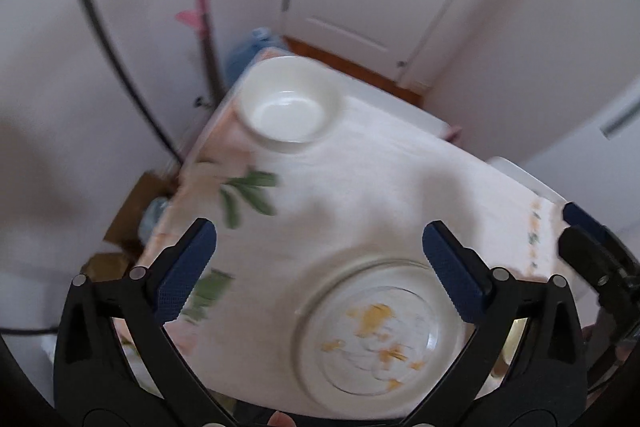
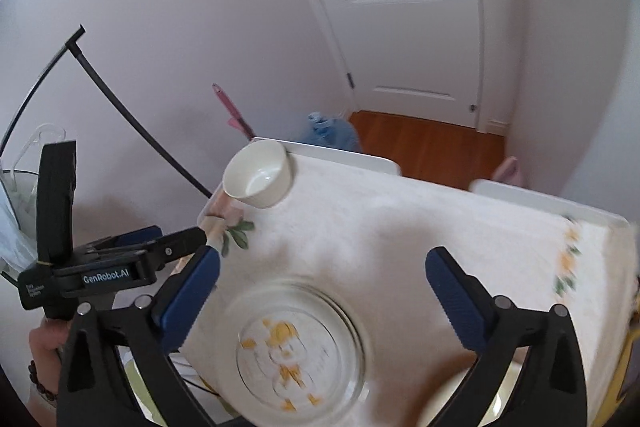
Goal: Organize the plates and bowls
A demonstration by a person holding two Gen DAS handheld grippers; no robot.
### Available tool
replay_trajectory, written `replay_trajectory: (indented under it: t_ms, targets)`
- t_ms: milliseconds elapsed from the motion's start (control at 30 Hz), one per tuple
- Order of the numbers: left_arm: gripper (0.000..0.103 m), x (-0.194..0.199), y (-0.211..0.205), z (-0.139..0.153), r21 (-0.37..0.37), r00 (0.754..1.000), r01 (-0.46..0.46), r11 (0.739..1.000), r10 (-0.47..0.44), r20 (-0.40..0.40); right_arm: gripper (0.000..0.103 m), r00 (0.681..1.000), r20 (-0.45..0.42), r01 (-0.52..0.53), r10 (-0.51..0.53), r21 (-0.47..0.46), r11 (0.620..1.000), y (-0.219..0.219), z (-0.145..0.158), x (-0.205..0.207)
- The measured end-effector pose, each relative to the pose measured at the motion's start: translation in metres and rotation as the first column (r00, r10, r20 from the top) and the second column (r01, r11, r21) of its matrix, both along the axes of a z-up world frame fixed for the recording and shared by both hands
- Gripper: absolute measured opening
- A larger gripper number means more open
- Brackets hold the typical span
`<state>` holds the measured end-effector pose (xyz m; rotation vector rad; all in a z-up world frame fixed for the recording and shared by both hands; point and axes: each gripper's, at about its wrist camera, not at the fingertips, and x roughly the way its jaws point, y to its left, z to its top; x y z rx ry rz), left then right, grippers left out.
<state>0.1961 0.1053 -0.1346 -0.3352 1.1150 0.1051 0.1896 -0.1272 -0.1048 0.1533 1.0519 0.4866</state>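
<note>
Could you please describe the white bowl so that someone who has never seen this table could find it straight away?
Start at the table with the pale flowered cloth and follow it to the far corner nearest the blue water jug. The white bowl stands upright there. Unlike the clear glass dish at the near edge, it is opaque and plain.

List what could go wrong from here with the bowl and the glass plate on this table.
1. The white bowl sits right at the table's far corner; a nudge there may tip it off.
2. The glass plate lies near the table's near edge, and being clear over a pale tablecloth, its rim is easy to misjudge.
3. Both open grippers, left and right, hang over the plate; they may collide.
</note>
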Motion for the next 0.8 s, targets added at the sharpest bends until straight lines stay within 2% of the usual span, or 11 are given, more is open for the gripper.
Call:
replay_trajectory:
  t_ms: [133,200,367,467,567,633,700,733,800]
  targets:
    - [0.103,0.011,0.041,-0.019,-0.123,0.994,-0.105,0.987,0.104,-0.014,0.102,0.998,-0.021,-0.056,0.056,-0.003,0.998,0.036,-0.011,0.041]
    - [0.102,0.019,0.057,-0.028,-0.17,0.989,-0.146,0.975,0.146,-0.013,0.102,0.994,-0.062,-0.088,0.088,-0.006,0.996,0.051,-0.021,0.062]
    - [0.101,0.042,0.072,-0.05,-0.258,0.983,-0.18,0.949,0.181,-0.021,0.102,0.977,-0.162,-0.147,0.139,-0.042,0.988,0.089,-0.055,0.11]
    - [0.088,0.062,0.074,-0.068,-0.307,0.979,-0.202,0.93,0.199,-0.041,0.102,0.961,-0.214,-0.187,0.175,-0.034,0.982,0.106,-0.081,0.131]
    - [0.069,0.08,0.074,-0.088,-0.309,0.975,-0.222,0.925,0.212,-0.068,0.101,0.951,-0.252,-0.19,0.179,-0.019,0.982,0.117,-0.104,0.15]
    - [0.051,0.089,0.073,-0.098,-0.295,0.973,-0.231,0.927,0.218,-0.077,0.094,0.943,-0.277,-0.193,0.186,0.003,0.981,0.122,-0.118,0.16]
    - [0.043,0.096,0.071,-0.105,-0.285,0.974,-0.225,0.932,0.214,-0.07,0.075,0.93,-0.306,-0.207,0.203,0.018,0.978,0.128,-0.131,0.166]
    - [0.035,0.098,0.071,-0.108,-0.278,0.975,-0.221,0.935,0.209,-0.07,0.07,0.922,-0.32,-0.22,0.216,0.023,0.975,0.133,-0.138,0.168]
    - [0.028,0.103,0.069,-0.113,-0.242,0.975,-0.22,0.945,0.208,-0.077,0.056,0.913,-0.336,-0.236,0.232,0.029,0.971,0.141,-0.148,0.172]
